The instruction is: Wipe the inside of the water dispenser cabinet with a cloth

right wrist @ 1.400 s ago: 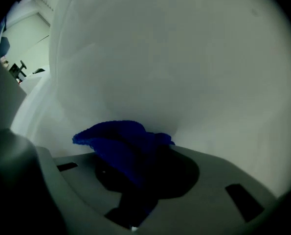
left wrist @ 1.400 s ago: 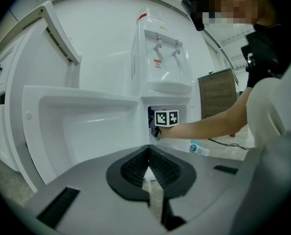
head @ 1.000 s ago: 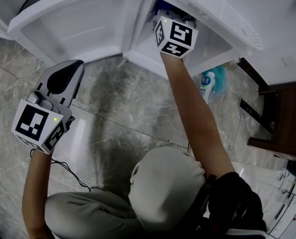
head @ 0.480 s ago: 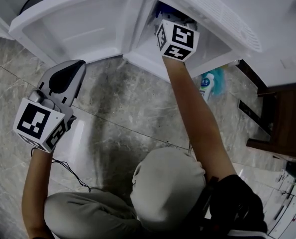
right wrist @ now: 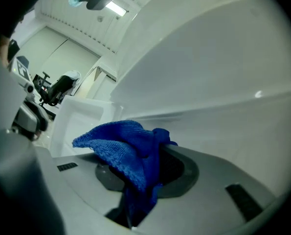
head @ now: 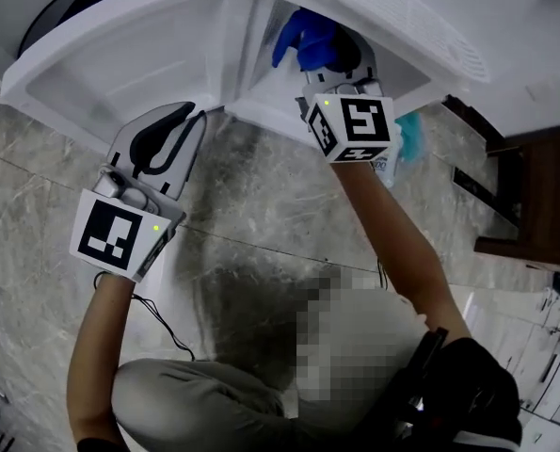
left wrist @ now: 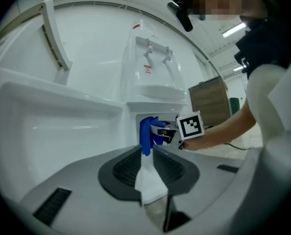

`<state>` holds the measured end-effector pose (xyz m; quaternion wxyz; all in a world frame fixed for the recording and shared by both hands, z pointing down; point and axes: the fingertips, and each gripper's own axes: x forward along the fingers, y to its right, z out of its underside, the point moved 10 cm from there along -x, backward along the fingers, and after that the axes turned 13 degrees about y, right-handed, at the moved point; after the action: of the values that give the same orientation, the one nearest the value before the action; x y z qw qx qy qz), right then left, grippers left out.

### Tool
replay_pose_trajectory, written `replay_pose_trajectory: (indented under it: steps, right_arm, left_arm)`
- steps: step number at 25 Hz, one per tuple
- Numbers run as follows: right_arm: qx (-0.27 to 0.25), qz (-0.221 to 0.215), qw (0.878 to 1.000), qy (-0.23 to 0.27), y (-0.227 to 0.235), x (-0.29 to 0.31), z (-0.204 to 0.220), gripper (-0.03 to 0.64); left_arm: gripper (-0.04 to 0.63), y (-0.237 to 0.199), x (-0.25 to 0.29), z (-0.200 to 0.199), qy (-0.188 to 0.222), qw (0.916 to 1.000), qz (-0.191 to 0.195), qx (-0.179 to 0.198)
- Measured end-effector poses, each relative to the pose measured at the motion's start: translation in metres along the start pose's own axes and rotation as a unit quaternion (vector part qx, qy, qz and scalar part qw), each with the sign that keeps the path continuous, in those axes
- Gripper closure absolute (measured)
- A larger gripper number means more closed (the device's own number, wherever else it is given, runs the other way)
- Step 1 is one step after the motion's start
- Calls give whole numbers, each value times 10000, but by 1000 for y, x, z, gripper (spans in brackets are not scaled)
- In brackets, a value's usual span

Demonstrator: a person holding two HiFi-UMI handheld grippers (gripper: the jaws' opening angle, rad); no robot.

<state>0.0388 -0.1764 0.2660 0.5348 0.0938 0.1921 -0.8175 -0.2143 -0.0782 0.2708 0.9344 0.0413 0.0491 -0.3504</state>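
Observation:
The white water dispenser's cabinet point(head: 261, 102) stands with its door point(head: 129, 55) swung wide to the left. My right gripper point(head: 334, 64) is at the cabinet mouth, shut on a bunched blue cloth point(head: 303, 38) that sticks out past its jaws. Up close, the cloth point(right wrist: 121, 143) is pinched in the right gripper point(right wrist: 152, 158), with the white cabinet wall beyond. My left gripper point(head: 187, 113) hovers just under the door's lower edge. Its jaws have just been opening to a narrow slit, and nothing is between them. From the left gripper point(left wrist: 146, 153) I see the cloth point(left wrist: 146, 131) at the cabinet opening.
A green and white spray bottle point(head: 392, 153) stands on the marble floor right of the cabinet. Dark wooden furniture point(head: 534, 205) is at the far right. A thin black cable point(head: 152, 323) lies on the floor near the person's knee.
The right gripper has drawn back from inside the cabinet, so the blue cloth now shows at the mouth. The left gripper has moved up and right, close under the door.

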Motion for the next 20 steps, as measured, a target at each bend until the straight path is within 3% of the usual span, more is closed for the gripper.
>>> replay_pose_trajectory:
  steps: [2,5,8,11,14,17,20]
  right_arm:
    - [282,-207,9993,-156,2,-14,-7,531]
    - [493,-603,9959,-455,3,-35,-21,531]
    - [851,-929,9896,-687,2,-51,-39,531]
    - [1551,-1283,9760,-830,1,-63,-58,531]
    - [2025,-1449,9640,-929,7,-74,-70,529]
    - [2477,-1496,9514,-1052,15,-82,-70,531]
    - [2805,-1557,9404,-1123,15,-79,-67,531]
  left_arm:
    - [439,7,19,5,35,9991,340,236]
    - [356,17,48,8,86,9953,784,557]
    - [316,29,74,6,244,9877,1167,1008]
    - [311,46,97,-1,480,9770,1572,1361]
    - [293,65,118,-8,623,9599,1886,1978]
    - [293,86,127,-8,830,9426,1911,2609]
    - [309,88,130,-12,726,9297,1833,3111]
